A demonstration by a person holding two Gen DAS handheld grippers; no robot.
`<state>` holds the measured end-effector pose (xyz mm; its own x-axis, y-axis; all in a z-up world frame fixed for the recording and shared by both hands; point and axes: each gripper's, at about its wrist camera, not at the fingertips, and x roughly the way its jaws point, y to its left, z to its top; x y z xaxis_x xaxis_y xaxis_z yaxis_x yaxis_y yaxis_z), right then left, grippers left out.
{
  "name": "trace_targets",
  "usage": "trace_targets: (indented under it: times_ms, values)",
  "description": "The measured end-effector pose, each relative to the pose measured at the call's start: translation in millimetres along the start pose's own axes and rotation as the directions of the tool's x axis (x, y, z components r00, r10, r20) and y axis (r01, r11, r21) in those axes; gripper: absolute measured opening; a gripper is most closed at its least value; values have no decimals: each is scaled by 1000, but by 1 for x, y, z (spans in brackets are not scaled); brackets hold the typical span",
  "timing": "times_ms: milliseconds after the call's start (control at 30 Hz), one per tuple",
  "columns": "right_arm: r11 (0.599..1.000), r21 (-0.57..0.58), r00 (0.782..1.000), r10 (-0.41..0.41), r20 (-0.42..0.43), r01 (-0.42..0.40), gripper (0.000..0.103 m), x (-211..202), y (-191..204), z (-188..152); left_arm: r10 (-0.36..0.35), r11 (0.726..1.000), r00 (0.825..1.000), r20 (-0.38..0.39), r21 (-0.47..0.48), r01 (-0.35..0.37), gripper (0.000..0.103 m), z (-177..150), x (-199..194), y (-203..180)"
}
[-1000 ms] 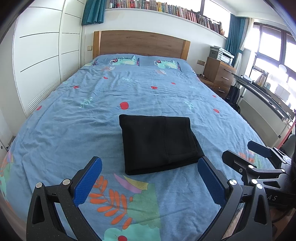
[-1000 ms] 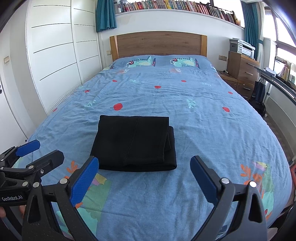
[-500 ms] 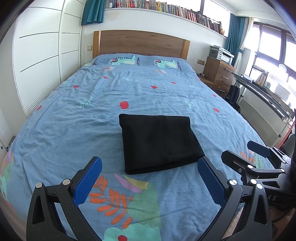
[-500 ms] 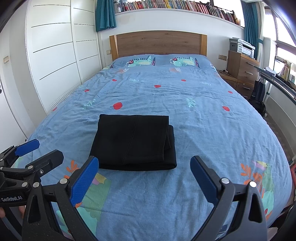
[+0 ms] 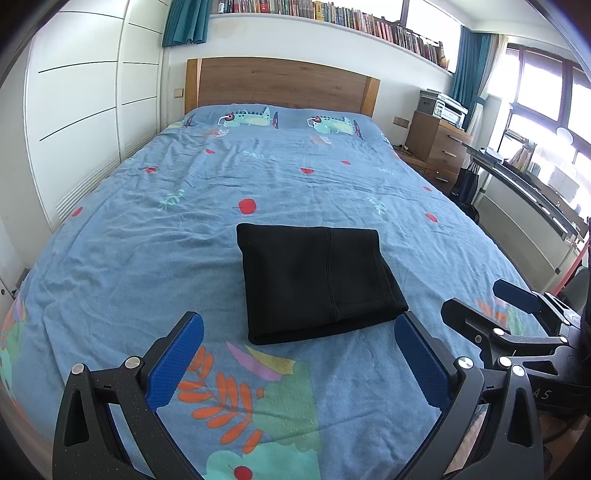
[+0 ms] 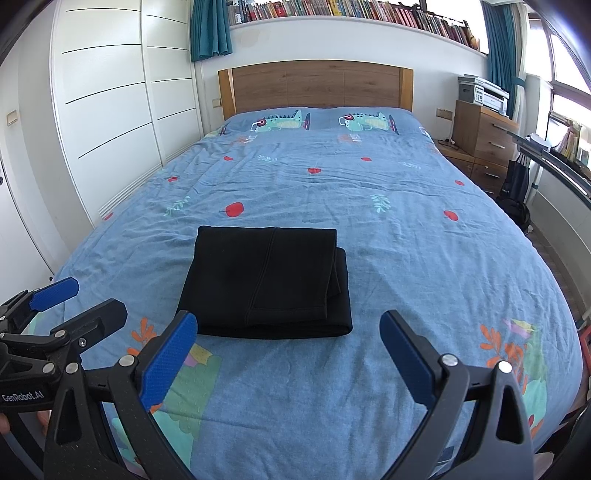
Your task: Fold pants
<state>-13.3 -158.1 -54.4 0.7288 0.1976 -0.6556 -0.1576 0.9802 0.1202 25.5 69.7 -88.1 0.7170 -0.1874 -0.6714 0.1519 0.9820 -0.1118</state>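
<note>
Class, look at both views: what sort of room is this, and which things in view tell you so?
Most likely a home bedroom: a bed with a wooden headboard, a bookshelf above it, and folded black pants lying on the bed.

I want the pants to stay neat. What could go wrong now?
The black folded pants lie near the foot of the bed, so a bump might slide them off. Their layers don't line up at the right edge; lifting carelessly could undo the fold. Both the left gripper and right gripper are open and close by, and might snag the fabric.
</note>
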Motion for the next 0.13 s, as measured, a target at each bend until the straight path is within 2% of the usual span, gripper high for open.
trace_targets:
  times_ms: [133]
  values:
    - [1000, -1, 1000, -2, 0, 2, 103, 0, 0, 0, 0, 1000, 1000, -3, -1, 0, 101, 0, 1, -1]
